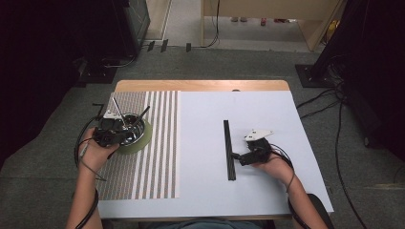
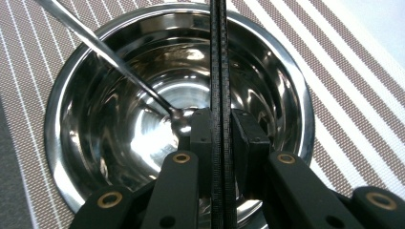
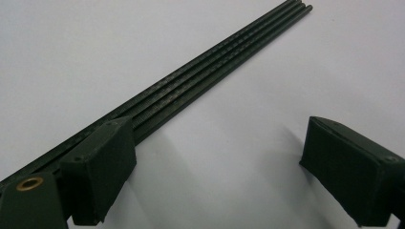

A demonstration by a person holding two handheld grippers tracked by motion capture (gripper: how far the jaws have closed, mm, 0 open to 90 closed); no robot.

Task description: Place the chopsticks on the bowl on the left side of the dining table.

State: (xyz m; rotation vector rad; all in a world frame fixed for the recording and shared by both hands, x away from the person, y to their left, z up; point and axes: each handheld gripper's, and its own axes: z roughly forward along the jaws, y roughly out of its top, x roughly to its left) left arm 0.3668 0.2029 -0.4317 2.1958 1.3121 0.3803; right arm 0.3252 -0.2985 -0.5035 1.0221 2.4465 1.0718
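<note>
High view: the left tool [image 1: 111, 136] hangs over a steel bowl [image 1: 136, 135] that sits on a green coaster [image 1: 144, 141] on the striped placemat [image 1: 157, 143]; a thin black rod [image 1: 143, 112] and a metal spoon [image 1: 118, 111] stick up from the bowl. The right tool [image 1: 241, 158] rests on the white tabletop [image 1: 200, 124] just beside a bundle of black chopsticks [image 1: 229, 149]

Left gripper view: the jaws are clenched on one black chopstick [image 2: 219, 71], standing upright over the bowl [image 2: 286, 95]; the spoon [image 2: 119, 64] leans inside

Right gripper view: the jaws stand released, the chopsticks [image 3: 210, 71] lying along one pad [image 3: 102, 167]
</note>
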